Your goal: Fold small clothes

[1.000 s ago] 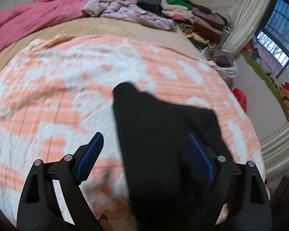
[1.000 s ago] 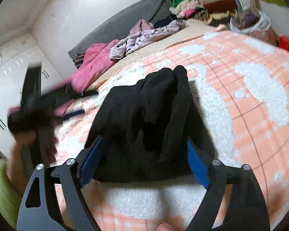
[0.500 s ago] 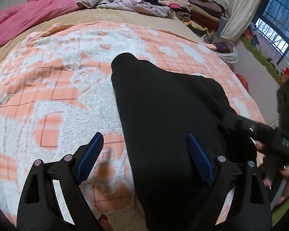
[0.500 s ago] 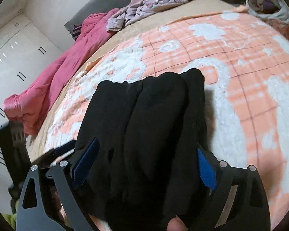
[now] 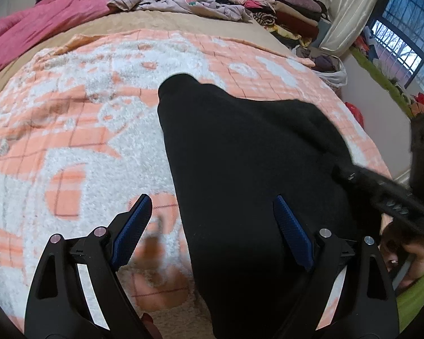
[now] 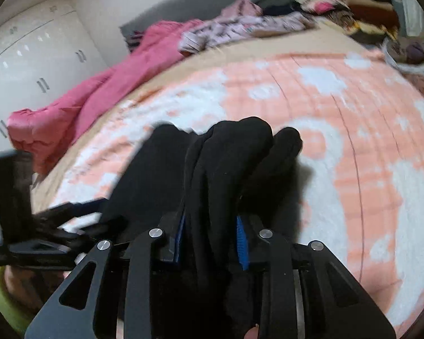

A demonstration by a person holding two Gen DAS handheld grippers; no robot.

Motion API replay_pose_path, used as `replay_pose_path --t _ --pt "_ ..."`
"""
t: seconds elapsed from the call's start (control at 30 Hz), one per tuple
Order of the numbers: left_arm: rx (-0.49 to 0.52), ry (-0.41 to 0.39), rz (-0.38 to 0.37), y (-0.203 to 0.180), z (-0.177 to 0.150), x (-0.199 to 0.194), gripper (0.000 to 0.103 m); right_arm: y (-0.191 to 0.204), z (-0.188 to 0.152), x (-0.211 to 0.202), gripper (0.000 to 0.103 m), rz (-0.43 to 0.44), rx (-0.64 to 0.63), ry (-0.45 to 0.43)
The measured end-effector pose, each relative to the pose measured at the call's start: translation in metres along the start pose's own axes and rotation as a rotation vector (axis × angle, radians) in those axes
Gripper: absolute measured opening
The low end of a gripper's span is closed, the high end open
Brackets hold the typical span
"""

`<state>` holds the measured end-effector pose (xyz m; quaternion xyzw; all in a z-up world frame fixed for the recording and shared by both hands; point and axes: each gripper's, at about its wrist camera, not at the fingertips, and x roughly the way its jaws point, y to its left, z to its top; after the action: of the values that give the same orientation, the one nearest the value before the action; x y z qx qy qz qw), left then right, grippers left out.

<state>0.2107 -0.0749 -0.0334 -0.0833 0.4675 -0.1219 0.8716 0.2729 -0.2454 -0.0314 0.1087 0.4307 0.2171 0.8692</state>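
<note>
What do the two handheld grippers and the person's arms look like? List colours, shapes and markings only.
The left gripper and right gripper match: matte black plastic frames with triangular cut-outs, silver round pivot pins, and blue ribbed pads lining the fingers. No cables or printed markings show. The person's right hand is bare, with a lime-green sleeve beside it; green fabric also appears in the right wrist view.

Black garment (image 5: 248, 169) on orange-white blanket (image 5: 70, 118), between wide-spread left tool (image 5: 212, 220) fingers.

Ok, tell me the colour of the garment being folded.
Plain black garment, no pattern visible; the left wrist view shows it best, spread on the peach-and-white blanket.
</note>
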Motion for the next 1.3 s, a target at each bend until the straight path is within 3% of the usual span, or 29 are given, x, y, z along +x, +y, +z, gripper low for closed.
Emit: replay_pose_path --t 0.13,0.3,0.53,0.9,0.93,1.03,1.13,1.3 --pt "0.006 0.003 0.002 -0.003 -0.003 0.002 0.081 -0.019 -0.015 0.000 0.048 0.004 0.097 -0.013" --pt "0.012 0.000 0.012 -0.003 -0.005 0.000 0.081 -0.012 -0.019 -0.009 0.057 -0.058 0.089 -0.033" --pt "0.005 -0.003 0.006 -0.002 -0.008 -0.005 0.081 0.001 -0.033 -0.028 0.060 -0.139 0.043 -0.042" --pt "-0.009 -0.006 -0.021 0.001 -0.019 -0.017 0.081 0.002 -0.050 -0.041 0.062 -0.085 0.108 -0.036" --pt "-0.012 -0.007 -0.024 0.000 -0.020 -0.018 0.081 0.003 -0.051 -0.041 0.061 -0.081 0.109 -0.036" --pt "-0.024 0.001 -0.053 -0.001 -0.025 -0.021 0.077 0.005 -0.053 -0.038 0.030 -0.033 0.105 -0.014" --pt "-0.012 -0.003 -0.073 -0.006 -0.030 -0.025 0.060 0.013 -0.054 -0.042 0.027 -0.045 0.064 -0.017" --pt "0.022 0.001 -0.059 -0.013 -0.038 -0.020 0.060 0.011 -0.061 -0.041 0.029 -0.096 0.065 -0.023"
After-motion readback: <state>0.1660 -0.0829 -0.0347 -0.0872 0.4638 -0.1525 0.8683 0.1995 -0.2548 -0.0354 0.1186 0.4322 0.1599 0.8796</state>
